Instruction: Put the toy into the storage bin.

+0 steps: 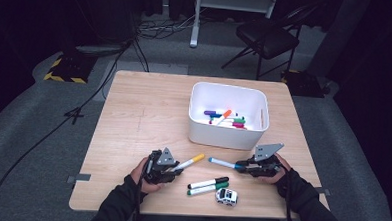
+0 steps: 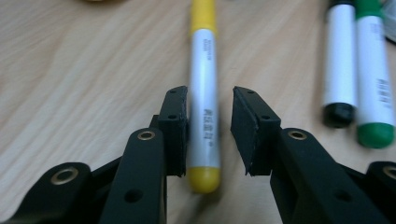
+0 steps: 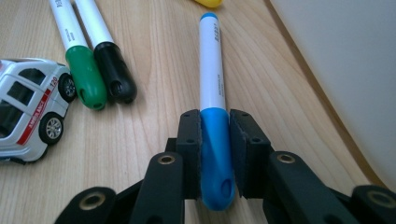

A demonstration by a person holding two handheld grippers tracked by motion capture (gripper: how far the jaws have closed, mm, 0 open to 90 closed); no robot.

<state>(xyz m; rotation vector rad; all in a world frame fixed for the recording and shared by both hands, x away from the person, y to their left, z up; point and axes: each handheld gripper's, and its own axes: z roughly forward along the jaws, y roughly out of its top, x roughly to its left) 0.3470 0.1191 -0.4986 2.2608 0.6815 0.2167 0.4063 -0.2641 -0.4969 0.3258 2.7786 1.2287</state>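
- Where is the yellow marker [image 1: 191,162]?
- It lies flat on the bench [image 1: 144,113], between the jaws of the left tool [image 1: 179,166]. In the left gripper view one pad touches the yellow marker [image 2: 204,93] and the other pad has a gap beside it. So the left tool [image 2: 210,130] is loose, not squeezing, I think.
- Which way does it point?
- Its long side runs straight out from the tool, away from the hand, up and to the right in the high view.
- And the right tool [image 1: 239,166]?
- It is clenched on the blue marker [image 1: 222,163], right on the blue cap. The blue marker [image 3: 212,70] sticks straight out of the right tool [image 3: 215,140], toward the yellow one.
- What else shows up close?
- The right gripper view shows the toy car [image 3: 23,116] beside the green marker [image 3: 84,74] and black marker [image 3: 112,70]. The high view shows the white bin [image 1: 228,137] with more markers in it.
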